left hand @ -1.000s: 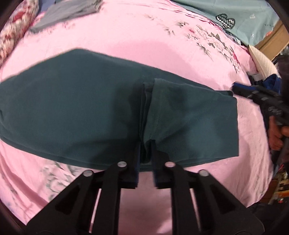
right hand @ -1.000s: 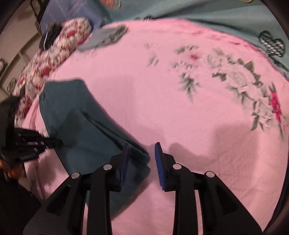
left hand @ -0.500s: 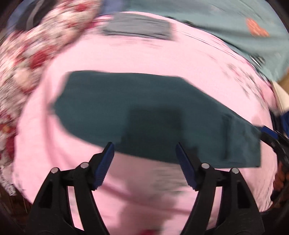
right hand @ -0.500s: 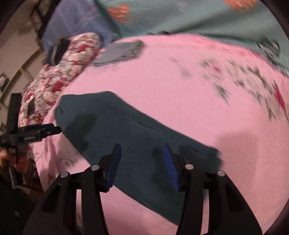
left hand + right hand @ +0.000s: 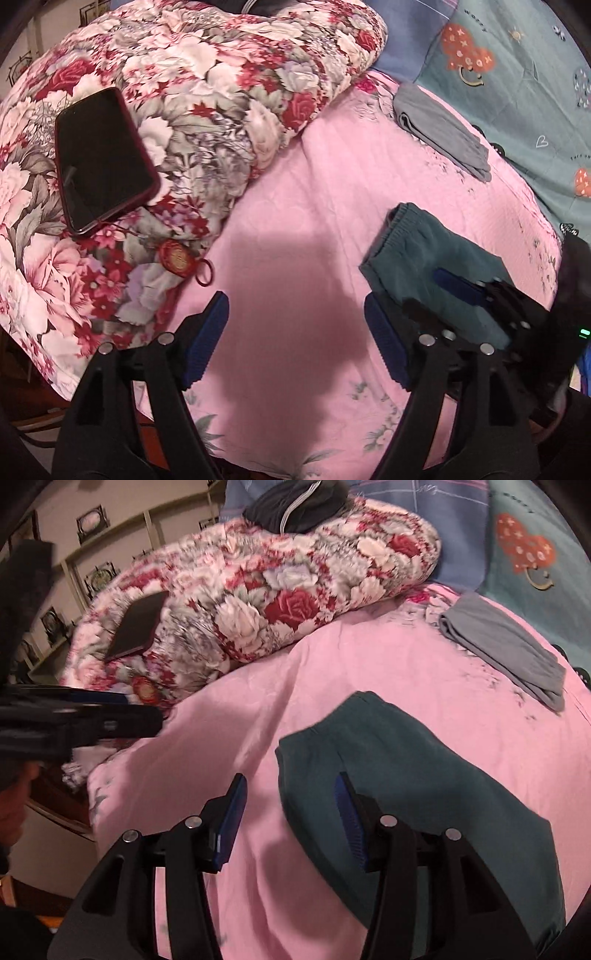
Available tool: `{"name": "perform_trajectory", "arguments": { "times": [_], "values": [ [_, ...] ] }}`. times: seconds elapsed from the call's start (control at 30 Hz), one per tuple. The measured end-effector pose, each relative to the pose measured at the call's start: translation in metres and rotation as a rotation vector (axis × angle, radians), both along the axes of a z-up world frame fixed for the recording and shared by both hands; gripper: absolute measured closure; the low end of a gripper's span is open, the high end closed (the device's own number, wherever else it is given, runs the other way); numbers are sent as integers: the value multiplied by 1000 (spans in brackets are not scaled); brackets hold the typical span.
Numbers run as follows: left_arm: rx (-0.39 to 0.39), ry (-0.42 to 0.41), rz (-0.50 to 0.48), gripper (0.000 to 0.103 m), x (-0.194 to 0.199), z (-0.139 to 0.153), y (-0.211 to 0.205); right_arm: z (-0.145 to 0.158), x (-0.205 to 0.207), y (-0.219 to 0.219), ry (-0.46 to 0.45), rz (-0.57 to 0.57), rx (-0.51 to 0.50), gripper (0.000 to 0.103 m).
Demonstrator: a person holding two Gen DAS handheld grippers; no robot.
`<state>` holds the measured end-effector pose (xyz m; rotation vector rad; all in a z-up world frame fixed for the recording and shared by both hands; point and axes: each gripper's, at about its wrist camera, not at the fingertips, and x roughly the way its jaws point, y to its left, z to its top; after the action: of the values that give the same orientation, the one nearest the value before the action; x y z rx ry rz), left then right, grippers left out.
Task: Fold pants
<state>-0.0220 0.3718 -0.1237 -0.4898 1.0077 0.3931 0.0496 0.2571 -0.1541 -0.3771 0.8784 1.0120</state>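
The dark teal pants [image 5: 424,782] lie flat on the pink bedsheet [image 5: 388,672], waistband end toward the floral quilt. My right gripper [image 5: 291,812] is open and empty, hovering over the waistband corner, one finger over the cloth and one over bare sheet. In the left wrist view the pants [image 5: 417,258] lie to the right. My left gripper [image 5: 295,332] is open wide and empty over bare pink sheet, left of the pants. The right gripper [image 5: 461,288] shows there over the pants. The left gripper also shows at the left edge of the right wrist view [image 5: 110,716].
A rolled floral quilt [image 5: 184,110] lies along the left with a dark phone [image 5: 99,158] on it and a red keyring charm [image 5: 181,258] below. Folded grey pants [image 5: 443,133] lie at the back. A teal blanket [image 5: 517,74] is at back right. The bed edge is near.
Both grippers have swung left along the pants toward the waistband end. The left gripper, shut on the cloth a second ago, has opened and left the pants. The right has opened wider.
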Motion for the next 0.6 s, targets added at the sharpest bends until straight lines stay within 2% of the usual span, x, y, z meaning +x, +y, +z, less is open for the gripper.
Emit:
{"name": "perform_trajectory", "arguments": {
  "times": [0.23,0.3,0.33,0.37,0.43,0.5,0.6],
  "values": [
    [-62,-30,-50,26,3,-3,18,-39,8,32,-19,-43,-144,53],
    [-74,-39,-70,26,9,-2,21,-44,7,32,-46,-55,-154,67],
    [-80,-45,-81,26,13,-1,21,-44,8,32,-66,-63,-166,84],
    [-91,-52,-98,26,20,0,22,-42,10,31,-48,-65,-156,95],
    [-128,-67,-129,24,33,1,22,-32,15,23,-18,-102,-128,97],
    [-178,-81,-165,20,49,0,20,-17,13,15,-36,-131,-90,97],
    [-311,-82,-237,18,77,-8,11,0,8,6,-64,-155,-53,97]
  ]
}}
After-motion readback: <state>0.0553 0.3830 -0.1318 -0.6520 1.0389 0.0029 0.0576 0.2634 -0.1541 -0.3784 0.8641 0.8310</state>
